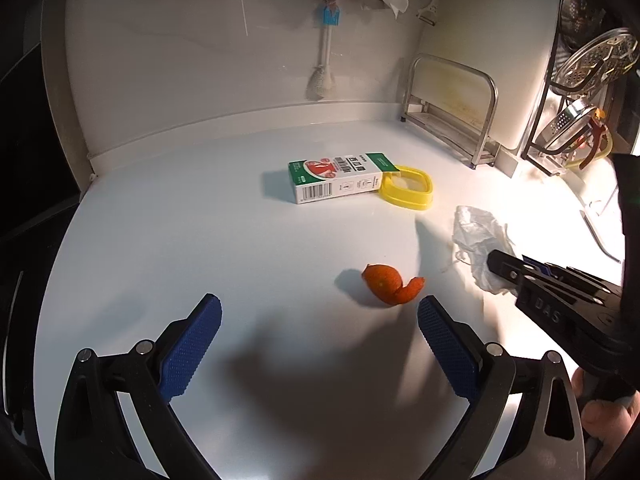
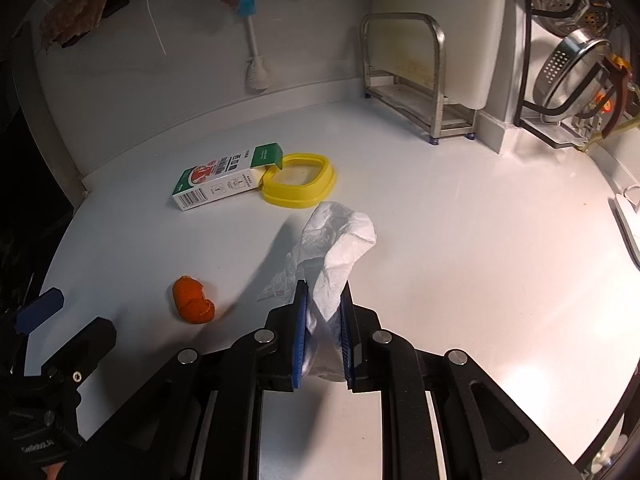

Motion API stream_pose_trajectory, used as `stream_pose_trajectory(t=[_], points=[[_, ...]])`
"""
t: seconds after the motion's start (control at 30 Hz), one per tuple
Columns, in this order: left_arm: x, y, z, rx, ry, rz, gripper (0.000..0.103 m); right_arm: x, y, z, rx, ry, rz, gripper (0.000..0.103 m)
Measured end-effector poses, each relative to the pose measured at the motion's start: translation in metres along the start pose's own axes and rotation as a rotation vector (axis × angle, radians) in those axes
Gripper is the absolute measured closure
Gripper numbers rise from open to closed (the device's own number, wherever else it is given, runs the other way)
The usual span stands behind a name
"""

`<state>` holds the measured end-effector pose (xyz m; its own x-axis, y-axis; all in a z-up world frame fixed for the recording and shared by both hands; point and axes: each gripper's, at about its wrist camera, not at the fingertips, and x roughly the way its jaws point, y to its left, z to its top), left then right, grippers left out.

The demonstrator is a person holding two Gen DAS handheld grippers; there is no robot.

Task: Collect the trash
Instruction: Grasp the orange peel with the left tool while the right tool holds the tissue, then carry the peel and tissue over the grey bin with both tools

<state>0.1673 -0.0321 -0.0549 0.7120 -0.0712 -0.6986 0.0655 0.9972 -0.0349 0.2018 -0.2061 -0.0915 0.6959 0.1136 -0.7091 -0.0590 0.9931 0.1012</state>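
My right gripper (image 2: 323,296) is shut on a crumpled white tissue (image 2: 336,240) that sticks up from between its blue pads, above the white counter. The tissue also shows in the left wrist view (image 1: 480,236), with the right gripper (image 1: 496,264) at its near edge. My left gripper (image 1: 320,312) is open and empty, hovering over the counter. An orange peel (image 1: 390,284) lies just beyond its right fingertip; it also shows in the right wrist view (image 2: 193,300). A green and white carton (image 1: 340,178) lies on its side further back, also in the right wrist view (image 2: 228,180).
A yellow lid (image 1: 408,190) lies against the carton's open end. A metal rack (image 1: 452,116) stands at the back wall, a dish rack with strainers (image 1: 580,120) at the right. A brush (image 1: 326,60) and cloths hang on the wall.
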Motion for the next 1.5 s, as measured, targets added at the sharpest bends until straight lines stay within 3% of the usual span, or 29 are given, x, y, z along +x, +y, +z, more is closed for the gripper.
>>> stream_pose_trajectory(t=[0.27, 0.6, 0.63, 0.8, 0.93, 1.1, 1.5], points=[[0.042, -0.031, 0.011, 0.003, 0.1, 0.015, 0.006, -0.044, -0.041, -0.026, 0.07, -0.072, -0.005, 0.088], [0.075, -0.04, 0.012, -0.011, 0.174, 0.077, 0.01, -0.061, -0.049, -0.036, 0.078, -0.1, 0.021, 0.088], [0.077, -0.04, 0.012, -0.009, 0.178, 0.083, 0.018, -0.061, -0.048, -0.037, 0.077, -0.1, 0.023, 0.088], [0.074, -0.044, 0.011, -0.002, 0.165, 0.069, 0.04, -0.057, -0.046, -0.037, 0.074, -0.091, 0.025, 0.088], [0.069, -0.05, 0.01, 0.013, 0.154, 0.041, 0.069, -0.055, -0.045, -0.038, 0.072, -0.084, 0.025, 0.088], [0.053, -0.051, 0.004, 0.033, 0.133, 0.019, 0.079, -0.057, -0.043, -0.043, 0.079, -0.082, 0.03, 0.088], [-0.036, -0.045, -0.038, 0.105, 0.014, -0.018, 0.08, -0.105, -0.026, -0.097, 0.101, -0.091, 0.028, 0.088]])
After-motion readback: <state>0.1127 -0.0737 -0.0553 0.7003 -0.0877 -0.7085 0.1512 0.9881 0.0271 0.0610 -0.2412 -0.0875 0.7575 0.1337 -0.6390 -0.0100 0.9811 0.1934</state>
